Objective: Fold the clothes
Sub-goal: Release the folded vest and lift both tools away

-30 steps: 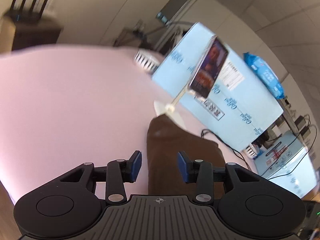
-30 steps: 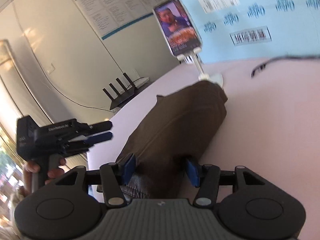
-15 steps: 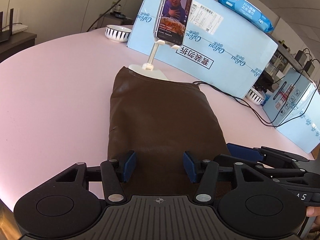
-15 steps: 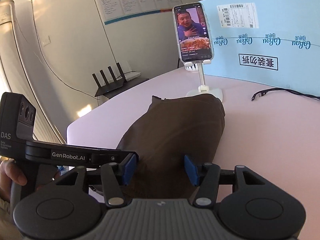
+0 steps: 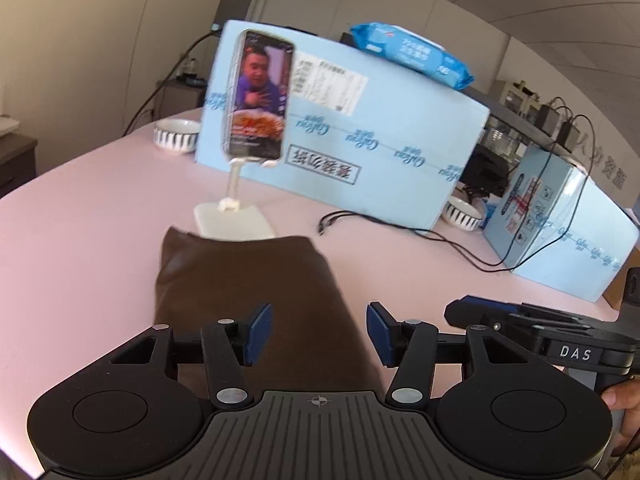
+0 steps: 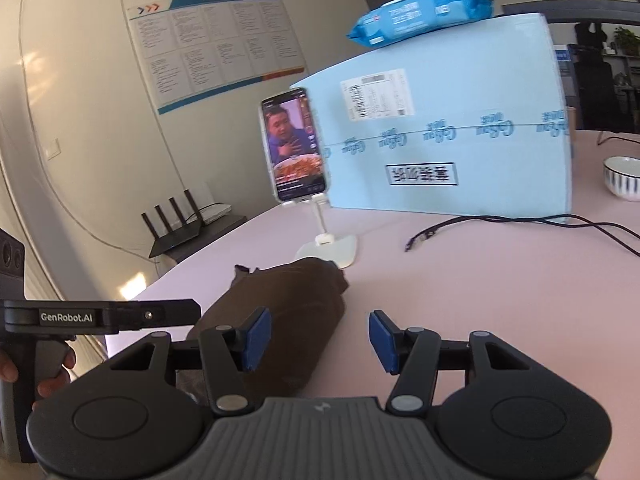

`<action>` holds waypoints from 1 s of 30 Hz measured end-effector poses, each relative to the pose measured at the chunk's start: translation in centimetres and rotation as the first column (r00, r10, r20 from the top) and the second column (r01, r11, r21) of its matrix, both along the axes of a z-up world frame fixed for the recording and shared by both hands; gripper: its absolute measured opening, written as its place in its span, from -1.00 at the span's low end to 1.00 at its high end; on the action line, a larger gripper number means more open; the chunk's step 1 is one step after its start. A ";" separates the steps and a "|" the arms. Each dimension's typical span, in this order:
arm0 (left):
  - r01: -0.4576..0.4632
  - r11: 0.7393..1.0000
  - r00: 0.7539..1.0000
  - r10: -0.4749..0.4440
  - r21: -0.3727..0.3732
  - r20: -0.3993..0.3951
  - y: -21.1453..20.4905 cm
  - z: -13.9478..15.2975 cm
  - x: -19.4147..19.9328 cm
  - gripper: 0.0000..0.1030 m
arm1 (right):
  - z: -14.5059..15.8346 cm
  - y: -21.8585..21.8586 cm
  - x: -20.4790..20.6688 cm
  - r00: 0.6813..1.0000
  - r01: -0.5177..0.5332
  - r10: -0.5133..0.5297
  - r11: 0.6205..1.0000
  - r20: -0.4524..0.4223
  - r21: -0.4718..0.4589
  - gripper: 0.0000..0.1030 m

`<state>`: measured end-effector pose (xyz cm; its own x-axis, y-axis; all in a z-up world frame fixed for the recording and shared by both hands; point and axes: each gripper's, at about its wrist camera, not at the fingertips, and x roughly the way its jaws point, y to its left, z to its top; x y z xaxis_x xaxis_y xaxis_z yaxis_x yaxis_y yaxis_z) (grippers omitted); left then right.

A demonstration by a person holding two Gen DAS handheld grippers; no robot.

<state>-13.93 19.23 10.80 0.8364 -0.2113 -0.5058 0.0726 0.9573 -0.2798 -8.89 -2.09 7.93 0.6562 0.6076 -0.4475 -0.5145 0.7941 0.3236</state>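
A brown garment (image 5: 248, 280) lies folded in a long bundle on the pink table (image 5: 80, 240), its far end touching the base of a phone stand. My left gripper (image 5: 318, 334) hovers over the near end with its blue pads apart and nothing pressed between them. In the right wrist view the same garment (image 6: 288, 304) lies left of centre. My right gripper (image 6: 318, 340) stands open above the table beside it, its left pad over the cloth's edge. The two grippers are side by side: the right gripper (image 5: 480, 314) shows at the right, the left gripper (image 6: 188, 314) at the left.
A phone on a white stand (image 5: 236, 216) stands just beyond the garment. Behind it is a large light-blue box (image 5: 360, 140) with a wipes pack (image 5: 412, 54) on top. A black cable (image 5: 400, 224) trails over the table; striped bowls (image 5: 176, 134) (image 6: 622, 176) sit by the box.
Both grippers have risen and drawn back from the garment. The left view rolled level. The right gripper shifted right, so the cloth now lies mostly left of its jaws.
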 end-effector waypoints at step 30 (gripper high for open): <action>0.114 0.958 0.993 -0.099 0.263 -0.071 -23.7 -10.3 15.1 0.44 | -8.1 -16.3 6.3 0.793 0.582 -0.609 0.743 0.026 -0.330 0.77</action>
